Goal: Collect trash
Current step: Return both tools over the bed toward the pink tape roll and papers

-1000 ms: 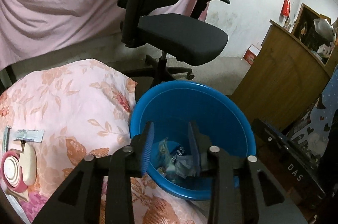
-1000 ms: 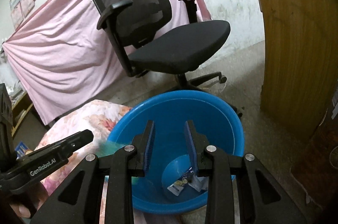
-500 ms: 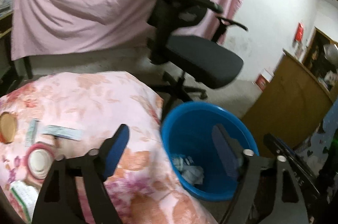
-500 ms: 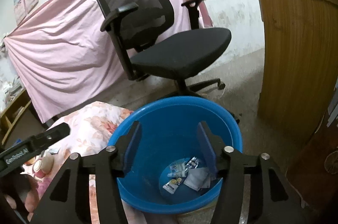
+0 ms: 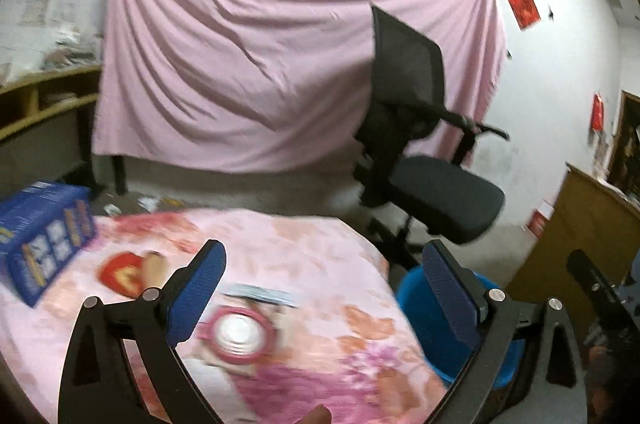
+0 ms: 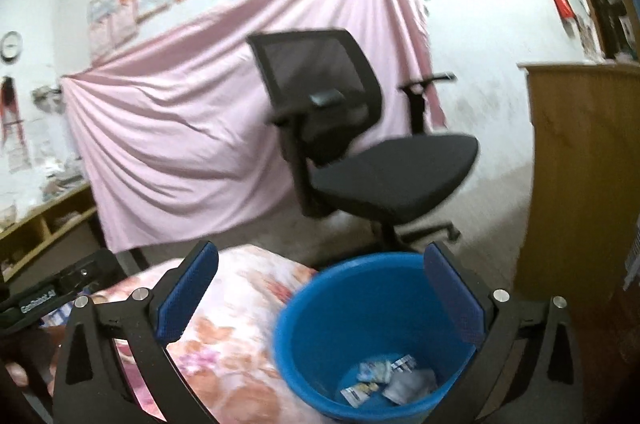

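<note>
Both jaws were opening, empty, since the wrappers [image 6: 386,380] had dropped into the bin [image 6: 320,308]: left hand-held gripper [image 5: 320,288] swung back over the surface [image 5: 320,248], right hand-held gripper [image 6: 320,288] above the bin.

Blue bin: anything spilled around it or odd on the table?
Nothing spilled: the blue bin stands upright beside the floral-cloth table, wrappers lying in its bottom. On the table a pink-rimmed round lid, a flat wrapper and a red packet are not yet collected. Scraps litter the floor behind.
</note>
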Demonstrator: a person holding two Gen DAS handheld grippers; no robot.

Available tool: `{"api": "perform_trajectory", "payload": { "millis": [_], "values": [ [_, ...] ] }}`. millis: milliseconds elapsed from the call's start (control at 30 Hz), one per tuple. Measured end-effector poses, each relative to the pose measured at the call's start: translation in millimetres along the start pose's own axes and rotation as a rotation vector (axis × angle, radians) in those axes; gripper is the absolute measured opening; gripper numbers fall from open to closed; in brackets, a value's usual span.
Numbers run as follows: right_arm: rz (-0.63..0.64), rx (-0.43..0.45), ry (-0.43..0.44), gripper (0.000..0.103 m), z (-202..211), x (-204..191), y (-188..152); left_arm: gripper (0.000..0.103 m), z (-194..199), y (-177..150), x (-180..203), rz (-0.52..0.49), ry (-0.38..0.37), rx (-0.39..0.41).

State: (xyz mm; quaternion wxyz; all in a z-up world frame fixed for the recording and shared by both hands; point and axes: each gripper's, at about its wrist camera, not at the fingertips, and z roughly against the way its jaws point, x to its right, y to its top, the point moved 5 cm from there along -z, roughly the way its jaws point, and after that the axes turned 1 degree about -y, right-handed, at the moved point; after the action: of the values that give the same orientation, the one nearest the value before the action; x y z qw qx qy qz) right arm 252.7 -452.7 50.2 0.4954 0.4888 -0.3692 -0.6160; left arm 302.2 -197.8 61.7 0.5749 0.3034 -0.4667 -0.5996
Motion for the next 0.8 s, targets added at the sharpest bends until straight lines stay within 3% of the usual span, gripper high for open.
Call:
{"api": "perform_trajectory", "payload": {
  "millis": [267,367,633,800],
  "values": [
    [0.086,0.141,0.12,0.103,25,-59,6,0.096,61,2,-54,-0.031,0.112,0.174],
    [0.129,0.169,0.158,0.103,33,-85,3,0.096,77,-1,-75,-0.032,0.132,0.203],
    [0.217,0.112,0.239,0.103,29,-137,-22,0.096,106,-22,-125,-0.029,0.199,0.205],
    [0.287,0.049,0.267,0.103,16,-164,-38,0.096,107,-37,-142,-0.033,0.228,0.166]
  ]
}}
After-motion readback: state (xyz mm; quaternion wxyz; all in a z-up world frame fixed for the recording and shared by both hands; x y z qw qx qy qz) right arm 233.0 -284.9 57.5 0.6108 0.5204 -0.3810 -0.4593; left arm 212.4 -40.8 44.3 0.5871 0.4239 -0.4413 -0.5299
